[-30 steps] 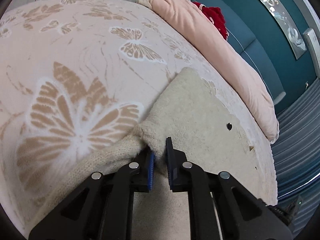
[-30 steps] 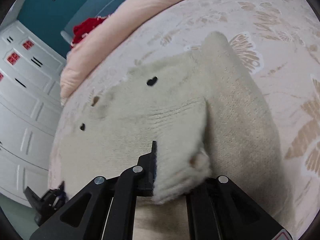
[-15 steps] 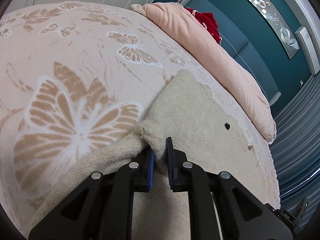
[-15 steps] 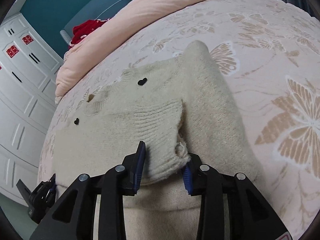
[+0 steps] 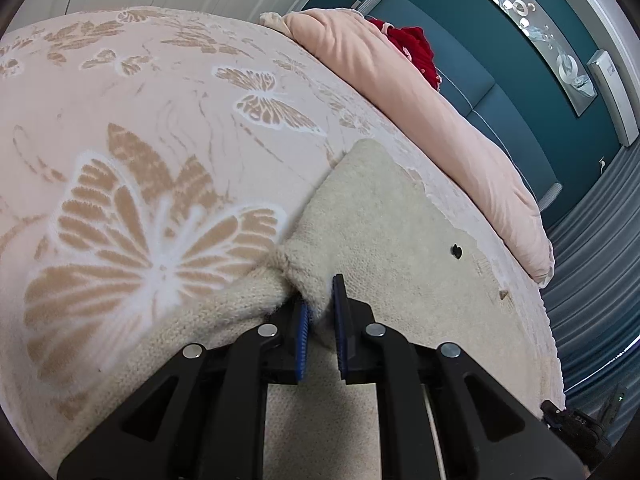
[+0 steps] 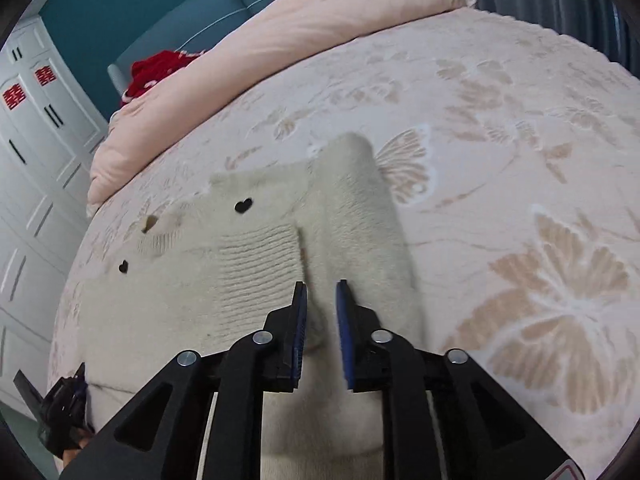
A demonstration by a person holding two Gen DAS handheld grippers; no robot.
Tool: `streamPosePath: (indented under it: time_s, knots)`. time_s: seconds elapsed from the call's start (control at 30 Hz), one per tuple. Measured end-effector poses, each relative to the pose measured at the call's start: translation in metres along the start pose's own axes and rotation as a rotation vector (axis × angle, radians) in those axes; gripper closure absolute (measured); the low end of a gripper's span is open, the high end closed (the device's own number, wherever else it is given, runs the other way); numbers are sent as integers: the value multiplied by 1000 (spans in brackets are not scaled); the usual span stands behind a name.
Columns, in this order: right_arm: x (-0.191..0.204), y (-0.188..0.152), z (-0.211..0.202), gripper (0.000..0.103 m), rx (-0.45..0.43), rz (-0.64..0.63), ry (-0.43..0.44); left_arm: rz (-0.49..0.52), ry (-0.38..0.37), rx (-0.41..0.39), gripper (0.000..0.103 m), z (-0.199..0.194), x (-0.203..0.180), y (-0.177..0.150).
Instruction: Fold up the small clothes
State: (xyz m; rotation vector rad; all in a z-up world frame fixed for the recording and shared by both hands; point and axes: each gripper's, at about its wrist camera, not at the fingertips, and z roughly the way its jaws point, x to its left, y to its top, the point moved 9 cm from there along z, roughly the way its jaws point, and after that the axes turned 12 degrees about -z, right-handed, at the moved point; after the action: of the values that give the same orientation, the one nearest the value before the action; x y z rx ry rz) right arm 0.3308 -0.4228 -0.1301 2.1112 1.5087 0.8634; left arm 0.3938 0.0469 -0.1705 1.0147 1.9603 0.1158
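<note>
A small cream knit sweater point(image 5: 400, 248) with black heart marks lies on the butterfly-patterned bedspread point(image 5: 120, 120). My left gripper point(image 5: 319, 300) is shut on a bunched fold of the sweater at its edge. In the right wrist view the sweater point(image 6: 240, 272) lies flat with its sleeve point(image 6: 356, 216) folded over the body. My right gripper point(image 6: 321, 300) hovers just over the sleeve cuff, jaws a little apart and holding nothing.
A rolled pink duvet point(image 6: 280, 40) and a red cloth point(image 6: 156, 72) lie along the teal headboard point(image 5: 500, 92). White wardrobe doors point(image 6: 32, 160) stand beside the bed. The other gripper shows at the bed edge point(image 6: 60, 404).
My right gripper let go of the sleeve cuff, which now lies flat on the sweater, and its jaws narrowed as it drew back. My left gripper keeps its hold and has barely moved.
</note>
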Motion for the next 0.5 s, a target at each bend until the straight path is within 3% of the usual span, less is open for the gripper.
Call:
streamPosePath:
  time_s: [0.07, 0.1, 0.27, 0.33, 0.4, 0.5]
  knots:
    - [3, -7, -26, 80, -31, 4, 30, 0, -1, 0, 92, 0, 0, 0]
    - [3, -15, -37, 74, -32, 4, 27, -1, 0, 1, 92, 0, 0, 0]
    - [11, -86, -77, 64, 44, -28, 12, 3, 31, 26, 89, -5, 0, 0]
    - [15, -118, -94, 60, 68, -85, -31, 38, 62, 48, 82, -19, 0, -4]
    - [18, -146, -112, 53, 89, -140, -67, 121, 127, 58, 59, -36, 1, -13]
    - [17, -176, -134, 51, 122, -160, -90, 262, 244, 86, 50, -61, 5, -30]
